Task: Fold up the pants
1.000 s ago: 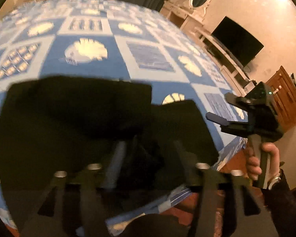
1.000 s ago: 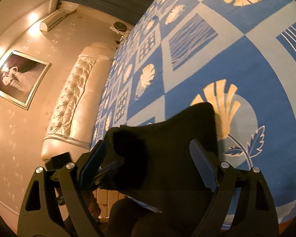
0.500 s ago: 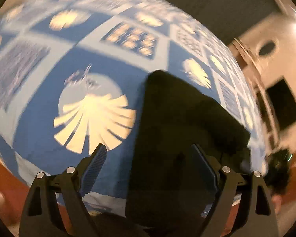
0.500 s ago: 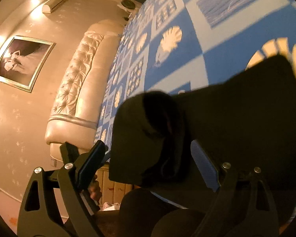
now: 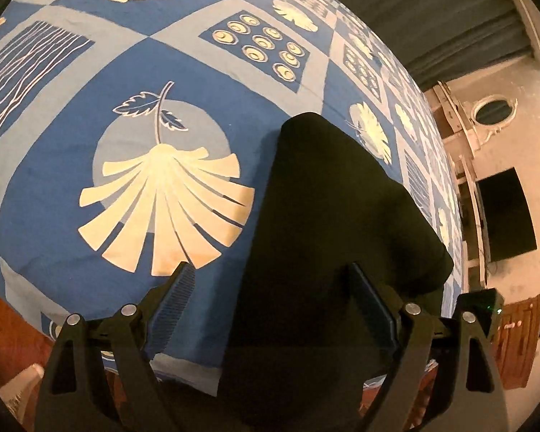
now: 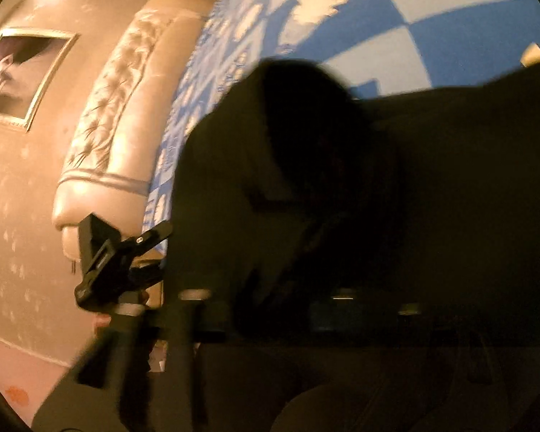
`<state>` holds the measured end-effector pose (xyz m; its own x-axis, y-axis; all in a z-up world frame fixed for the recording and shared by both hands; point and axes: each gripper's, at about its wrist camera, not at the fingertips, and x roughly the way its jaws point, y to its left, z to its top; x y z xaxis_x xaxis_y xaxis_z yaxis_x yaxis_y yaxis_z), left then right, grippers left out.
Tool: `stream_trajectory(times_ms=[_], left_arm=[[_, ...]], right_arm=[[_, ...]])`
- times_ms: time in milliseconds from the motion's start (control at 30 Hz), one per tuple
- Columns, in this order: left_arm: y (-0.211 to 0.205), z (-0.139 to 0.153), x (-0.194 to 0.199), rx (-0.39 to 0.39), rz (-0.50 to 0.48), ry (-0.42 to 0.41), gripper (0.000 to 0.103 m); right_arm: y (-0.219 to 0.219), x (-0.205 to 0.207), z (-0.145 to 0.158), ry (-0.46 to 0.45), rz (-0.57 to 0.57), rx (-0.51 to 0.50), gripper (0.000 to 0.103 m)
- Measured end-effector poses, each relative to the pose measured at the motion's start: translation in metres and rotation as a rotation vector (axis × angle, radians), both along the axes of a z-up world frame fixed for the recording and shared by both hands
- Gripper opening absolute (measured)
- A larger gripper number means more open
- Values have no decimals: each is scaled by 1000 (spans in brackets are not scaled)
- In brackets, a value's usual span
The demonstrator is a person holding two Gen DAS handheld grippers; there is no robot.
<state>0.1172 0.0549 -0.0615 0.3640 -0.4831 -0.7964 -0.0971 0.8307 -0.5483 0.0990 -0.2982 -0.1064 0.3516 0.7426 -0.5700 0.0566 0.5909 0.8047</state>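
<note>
The long black fabric pants (image 5: 334, 223) are seen running near-to-far between the wide-open left gripper (image 5: 270, 309) jaws, ungripped, while the right gripper (image 6: 306, 309) jaws are closing, blurred, seemingly on the cloth's right edge.

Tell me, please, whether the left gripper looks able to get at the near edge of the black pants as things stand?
Probably yes: the left gripper is open, the pants already lie partly between its fingers on the bedspread, and nothing blocks the way.

No readable text, labels, brands or numbers anywhere.
</note>
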Motion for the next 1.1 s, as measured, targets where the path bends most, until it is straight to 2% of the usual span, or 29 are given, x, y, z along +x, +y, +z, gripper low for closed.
stream_trajectory(times_ms=[100,267,400,633,767,933,1100], left_arm=[[1,-5,2,-39,3,27,85],[-4,-9,0,-76,-17,54,85],[-17,-6,-2,-24,-71,34,85],[-31,-10,-4,-15,-127,45,85],[-37,-10,-5,-13,-154,49,85],[-42,-12,-6,-14,-178,51,85],[-48,-13,-7,-10,-195,55,85]], right_arm=[[-8,-5,9,-16,-19,28,15],[-34,-19,49,-108,-28,11,13],[-65,-34,70,-137,-59,-34,13],[-115,-60,54,-79,-122,-73,12],[-129,-68,36,-48,-156,-45,11],[-138,-70,38,-50,-167,-50,11],[-155,-73,23,-11,-192,-107,11]])
